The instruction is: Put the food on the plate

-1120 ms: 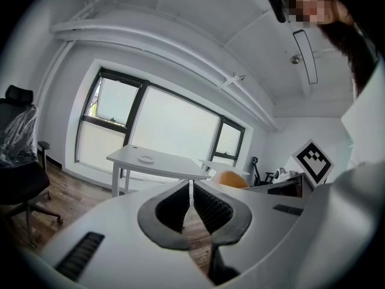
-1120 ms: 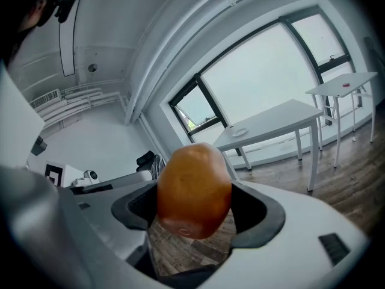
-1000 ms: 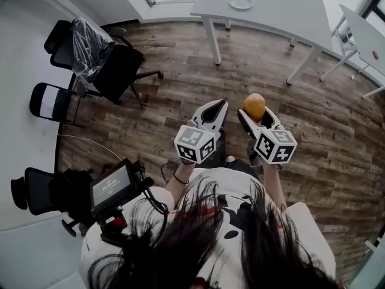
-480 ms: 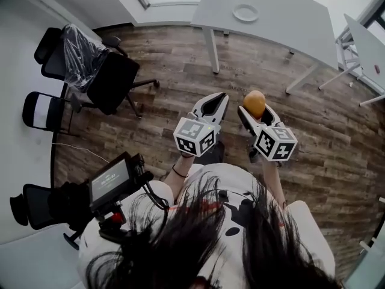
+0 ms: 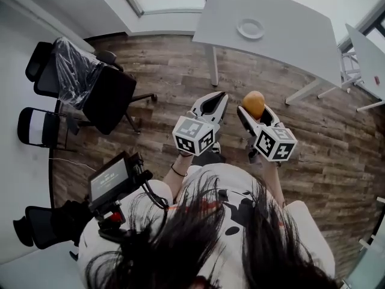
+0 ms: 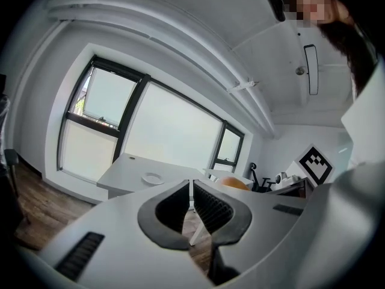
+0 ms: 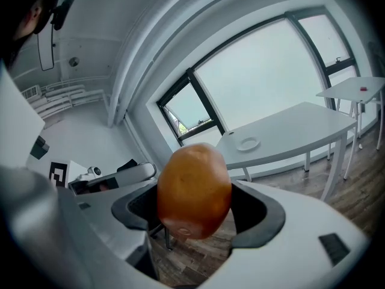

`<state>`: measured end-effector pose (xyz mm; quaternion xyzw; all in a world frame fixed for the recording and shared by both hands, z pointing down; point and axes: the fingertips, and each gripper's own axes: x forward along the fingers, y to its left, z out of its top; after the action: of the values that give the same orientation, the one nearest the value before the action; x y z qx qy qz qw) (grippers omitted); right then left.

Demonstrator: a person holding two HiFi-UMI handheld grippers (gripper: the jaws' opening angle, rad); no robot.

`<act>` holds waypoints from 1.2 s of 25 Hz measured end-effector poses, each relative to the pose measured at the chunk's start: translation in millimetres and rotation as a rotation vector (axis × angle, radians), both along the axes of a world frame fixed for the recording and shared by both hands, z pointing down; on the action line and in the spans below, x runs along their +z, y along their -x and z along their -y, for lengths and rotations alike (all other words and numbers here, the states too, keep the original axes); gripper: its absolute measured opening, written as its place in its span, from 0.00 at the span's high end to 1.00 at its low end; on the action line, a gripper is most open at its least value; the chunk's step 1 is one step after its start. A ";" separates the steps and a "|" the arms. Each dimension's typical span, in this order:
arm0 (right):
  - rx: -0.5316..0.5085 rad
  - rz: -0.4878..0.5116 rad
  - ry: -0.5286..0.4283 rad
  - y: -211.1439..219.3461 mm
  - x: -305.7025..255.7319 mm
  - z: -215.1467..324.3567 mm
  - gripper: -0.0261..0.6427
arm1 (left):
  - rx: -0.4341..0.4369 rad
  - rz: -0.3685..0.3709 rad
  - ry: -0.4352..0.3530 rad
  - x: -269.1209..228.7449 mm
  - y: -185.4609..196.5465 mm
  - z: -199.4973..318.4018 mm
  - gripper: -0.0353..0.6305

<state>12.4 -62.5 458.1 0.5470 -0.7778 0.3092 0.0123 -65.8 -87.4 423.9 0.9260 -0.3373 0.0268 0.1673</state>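
An orange-brown potato-like food point(image 5: 254, 104) point(image 7: 194, 190) sits clamped between the jaws of my right gripper point(image 5: 255, 111) point(image 7: 195, 212), held over the wooden floor. My left gripper point(image 5: 211, 106) point(image 6: 190, 208) is beside it on the left, jaws shut with nothing between them. A small white plate point(image 5: 250, 28) point(image 6: 152, 178) point(image 7: 247, 143) rests on the grey table point(image 5: 283, 38) far ahead, well apart from both grippers. In the left gripper view the food point(image 6: 233, 183) shows just right of the jaws.
Black office chairs point(image 5: 102, 89) stand to the left, one draped in plastic. A second white table point(image 5: 368, 50) is at the right edge. The grey table's legs point(image 5: 212, 64) stand on the wood floor ahead. A camera rig point(image 5: 114, 182) hangs at the person's left side.
The whole view has advanced toward the grey table; the plate and table appear closer. Both grippers keep their pose, the right still holding the food.
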 end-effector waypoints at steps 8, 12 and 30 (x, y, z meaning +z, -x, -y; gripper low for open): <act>0.031 -0.004 0.062 -2.5 20.5 80.0 0.42 | 0.046 -0.011 0.064 23.8 -8.8 89.2 0.94; 0.060 -0.015 0.071 -12.5 18.6 71.8 0.42 | 0.081 -0.023 0.067 22.0 -20.3 81.0 0.94; -0.038 -0.029 0.020 -31.5 9.5 161.5 0.42 | -0.012 -0.044 0.026 11.1 -33.6 153.1 0.94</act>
<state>44.0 -224.0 467.7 0.5366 -0.7845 0.3088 0.0351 -32.2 -240.5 435.0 0.9221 -0.3387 0.0098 0.1868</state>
